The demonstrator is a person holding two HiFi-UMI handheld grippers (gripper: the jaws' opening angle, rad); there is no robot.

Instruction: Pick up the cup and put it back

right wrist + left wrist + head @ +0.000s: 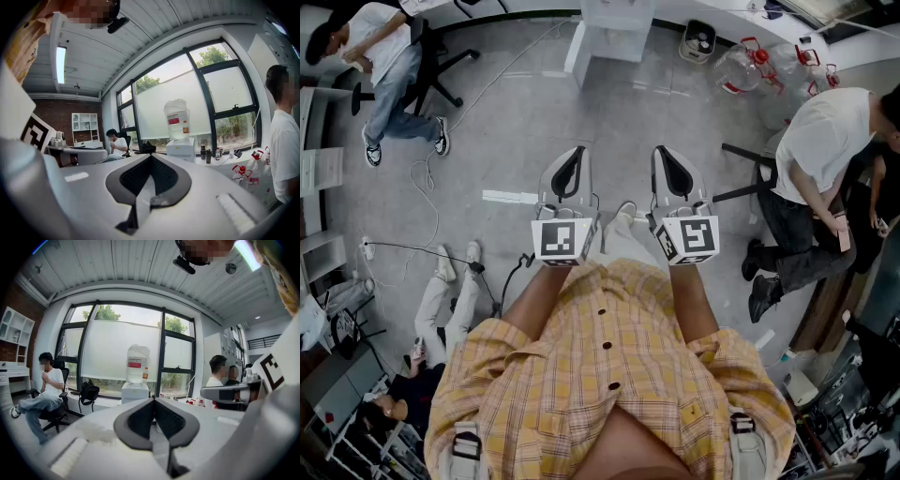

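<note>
1. Yellow plaid shirt (609, 375) of the wearer fills the bottom of the head view, with both forearms held out from the chest
2. Left gripper (577, 156): jaws fully together, nothing between them
3. Right gripper (662, 154): jaws also together, empty
4. Cup: not in any view, and no table or shelf that could hold it shows, so its direction from the jaws and its axis can't be told
5. Grippers sit side by side, level, both aimed forward over bare floor (609, 112); neither looks nearer to anything, so judged: task not under way yet
6. Ahead: water dispenser (135, 391) at the window
7. Around: seated person (380, 56) far left, person in white shirt (825, 150) at right, cables (422, 178) on the floor, someone's legs (450, 291) stretched out lower left
8. Nothing stands close in front of the jaws
</note>
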